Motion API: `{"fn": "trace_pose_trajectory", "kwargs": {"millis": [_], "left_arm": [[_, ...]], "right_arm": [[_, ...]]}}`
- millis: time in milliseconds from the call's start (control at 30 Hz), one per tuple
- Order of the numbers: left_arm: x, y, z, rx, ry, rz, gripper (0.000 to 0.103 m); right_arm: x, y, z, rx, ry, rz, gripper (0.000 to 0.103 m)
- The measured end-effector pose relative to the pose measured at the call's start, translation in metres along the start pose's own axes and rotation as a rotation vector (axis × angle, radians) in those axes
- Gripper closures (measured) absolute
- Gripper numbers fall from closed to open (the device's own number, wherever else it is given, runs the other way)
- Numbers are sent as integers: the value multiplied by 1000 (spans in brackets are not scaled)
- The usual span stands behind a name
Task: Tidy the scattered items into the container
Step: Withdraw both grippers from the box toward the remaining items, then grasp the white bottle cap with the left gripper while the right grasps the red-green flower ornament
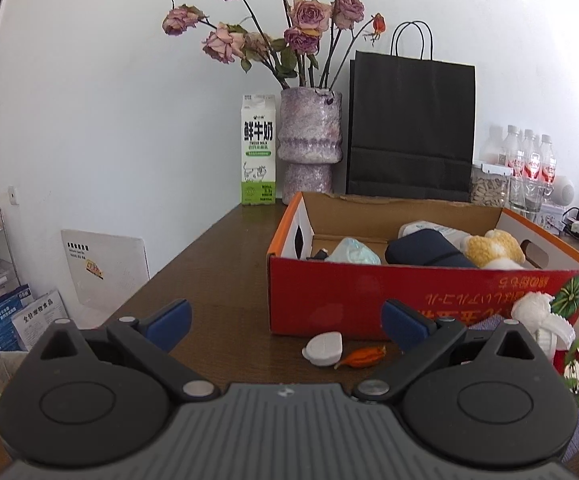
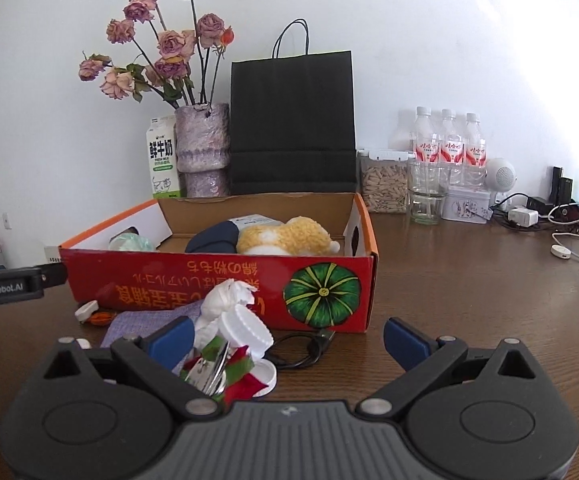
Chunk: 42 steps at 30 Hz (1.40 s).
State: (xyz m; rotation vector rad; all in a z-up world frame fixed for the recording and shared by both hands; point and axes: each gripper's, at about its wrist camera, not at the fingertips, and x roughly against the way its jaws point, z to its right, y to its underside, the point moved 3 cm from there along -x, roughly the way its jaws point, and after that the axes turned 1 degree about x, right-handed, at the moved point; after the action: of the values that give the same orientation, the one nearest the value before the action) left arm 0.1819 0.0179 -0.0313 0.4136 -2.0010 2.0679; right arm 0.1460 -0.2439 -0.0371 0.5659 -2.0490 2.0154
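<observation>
Partly done: plush toy [image 2: 283, 236] & pouch [image 2: 213, 240] in pumpkin box [image 2: 217, 280]; cable [image 2: 305, 346], white cap [image 1: 323, 348], trinkets left on tabletop [image 2: 469, 280]. Both claws [image 1: 285, 326] [image 2: 287, 338] spread, empty.

Brown wooden table [image 2: 469, 280] against a plain white wall [image 2: 429, 40].

Red box [image 2: 217, 280] part-filled, white lids [image 2: 245, 330] outside

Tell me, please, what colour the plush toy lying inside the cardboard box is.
The plush toy is yellow with white patches, clearest in the right wrist view.
</observation>
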Motion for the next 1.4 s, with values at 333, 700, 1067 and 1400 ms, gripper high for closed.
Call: {"fn": "trace_pose_trajectory", "kwargs": {"millis": [333, 700, 1067, 1400], "left_arm": [[8, 11, 1, -17, 36, -79, 0], [-1, 20, 15, -95, 95, -187, 5], [-10, 28, 20, -111, 158, -273, 73], [-10, 26, 20, -106, 162, -271, 78]], "right_arm": [[2, 7, -7, 5, -23, -81, 10], [-7, 11, -11, 8, -65, -151, 22], [-7, 11, -11, 3, -82, -151, 63], [2, 8, -11, 9, -83, -100, 66]]}}
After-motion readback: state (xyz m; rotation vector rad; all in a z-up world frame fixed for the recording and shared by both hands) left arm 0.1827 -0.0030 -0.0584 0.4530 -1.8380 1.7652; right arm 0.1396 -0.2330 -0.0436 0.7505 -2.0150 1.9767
